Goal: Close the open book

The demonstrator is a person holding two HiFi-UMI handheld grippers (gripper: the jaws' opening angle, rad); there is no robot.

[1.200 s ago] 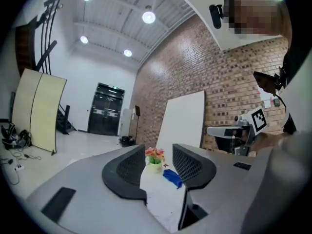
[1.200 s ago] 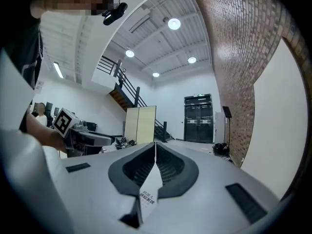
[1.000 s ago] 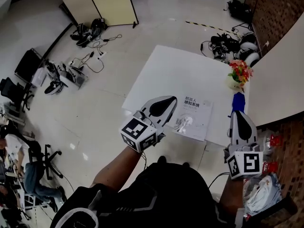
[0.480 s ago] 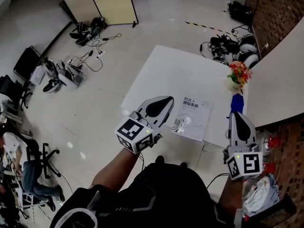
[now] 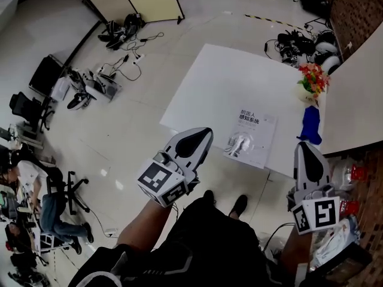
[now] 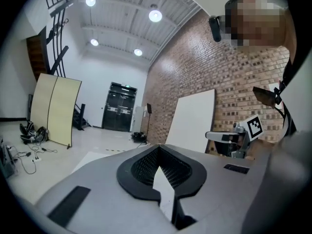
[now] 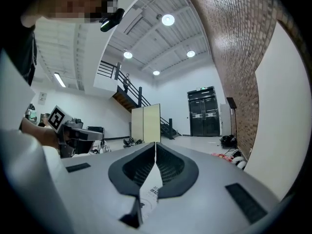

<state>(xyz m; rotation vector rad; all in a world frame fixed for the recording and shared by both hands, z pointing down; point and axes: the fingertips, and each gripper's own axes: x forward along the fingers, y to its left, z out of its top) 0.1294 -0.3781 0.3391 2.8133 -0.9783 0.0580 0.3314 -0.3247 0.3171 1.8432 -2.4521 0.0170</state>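
Observation:
The book (image 5: 252,138) lies shut on the white table (image 5: 221,82), near its front edge, white cover with dark print facing up. My left gripper (image 5: 205,133) hovers left of the book, off the table's front corner, pointing level; its jaws (image 6: 159,146) meet at the tip with nothing between them. My right gripper (image 5: 305,147) hangs right of the book near the table's right end, jaws (image 7: 155,143) closed tip to tip and empty. A strip of the book's printed cover (image 7: 152,191) shows below them in the right gripper view.
A vase of flowers (image 5: 312,79) and a blue object (image 5: 310,124) stand at the table's right end, beside a white board (image 5: 353,94). Cables and gear (image 5: 99,82) litter the floor at left. Bags (image 5: 335,244) lie at lower right by the brick wall.
My left gripper has drawn back from the book's left edge toward me, leaving a gap. My right gripper has sunk slightly. The book stays shut and in place.

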